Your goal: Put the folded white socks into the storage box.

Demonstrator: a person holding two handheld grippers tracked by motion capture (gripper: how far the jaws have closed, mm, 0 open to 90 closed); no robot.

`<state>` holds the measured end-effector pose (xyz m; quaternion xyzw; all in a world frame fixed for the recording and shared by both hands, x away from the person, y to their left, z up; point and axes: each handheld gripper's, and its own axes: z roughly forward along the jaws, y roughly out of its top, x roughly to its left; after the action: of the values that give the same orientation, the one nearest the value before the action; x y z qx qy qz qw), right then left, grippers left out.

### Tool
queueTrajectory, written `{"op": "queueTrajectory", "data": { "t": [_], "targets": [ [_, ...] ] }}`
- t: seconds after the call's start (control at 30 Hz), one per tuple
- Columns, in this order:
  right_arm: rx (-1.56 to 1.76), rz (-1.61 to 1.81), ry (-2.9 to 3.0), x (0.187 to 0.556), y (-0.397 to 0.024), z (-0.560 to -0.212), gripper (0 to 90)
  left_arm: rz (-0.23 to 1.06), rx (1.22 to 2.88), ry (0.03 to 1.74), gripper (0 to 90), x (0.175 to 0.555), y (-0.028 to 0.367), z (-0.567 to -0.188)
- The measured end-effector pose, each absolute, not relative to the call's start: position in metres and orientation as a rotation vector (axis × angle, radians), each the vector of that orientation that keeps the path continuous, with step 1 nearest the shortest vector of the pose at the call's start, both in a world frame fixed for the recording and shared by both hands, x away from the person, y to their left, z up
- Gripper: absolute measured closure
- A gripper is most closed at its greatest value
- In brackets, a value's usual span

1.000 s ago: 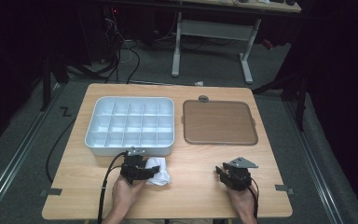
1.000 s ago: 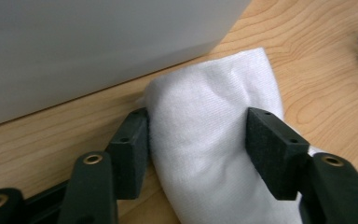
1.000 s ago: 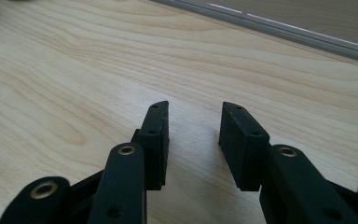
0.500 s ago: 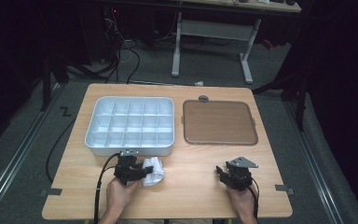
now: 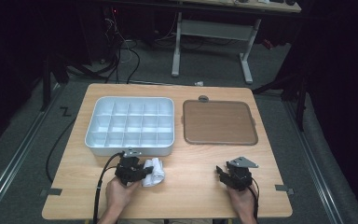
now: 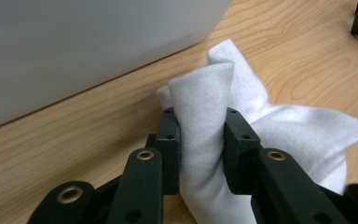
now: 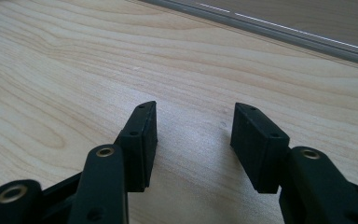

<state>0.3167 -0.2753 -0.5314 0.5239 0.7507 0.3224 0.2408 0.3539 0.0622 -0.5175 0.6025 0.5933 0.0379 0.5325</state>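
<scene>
Left gripper [image 6: 200,140] fingers have just been closing, now pinching crumpled white cloth [image 6: 223,135] on wooden tabletop [image 5: 191,186]; lift straight, clearing the white compartment tray [image 5: 98,140]. Right gripper [image 7: 193,140] fingers wide, empty.

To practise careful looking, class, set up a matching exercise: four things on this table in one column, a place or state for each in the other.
1 cloth
2 divided tray
3 brown mat
4 right gripper

a far right of the table
b pinched between jaws
c far left of the table
d jaws open over bare wood

Pairs: 1-b, 2-c, 3-a, 4-d
</scene>
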Motion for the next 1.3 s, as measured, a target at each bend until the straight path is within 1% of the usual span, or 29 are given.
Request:
{"op": "queueTrajectory", "data": {
  "t": [0.33,0.77,1.3],
  "targets": [
    [1.431,0.880,2.059,0.318,-0.275,-0.532,46.8,0.079,1.457,1.384,72.6,0.348,0.061,-0.511],
    [1.430,0.880,2.060,0.318,-0.275,-0.532,46.5,0.089,1.480,1.332,73.0,0.340,0.063,-0.499],
    [1.429,0.881,2.061,0.318,-0.275,-0.532,46.6,0.024,1.432,1.324,73.5,0.339,0.076,-0.482]
  ]
}}
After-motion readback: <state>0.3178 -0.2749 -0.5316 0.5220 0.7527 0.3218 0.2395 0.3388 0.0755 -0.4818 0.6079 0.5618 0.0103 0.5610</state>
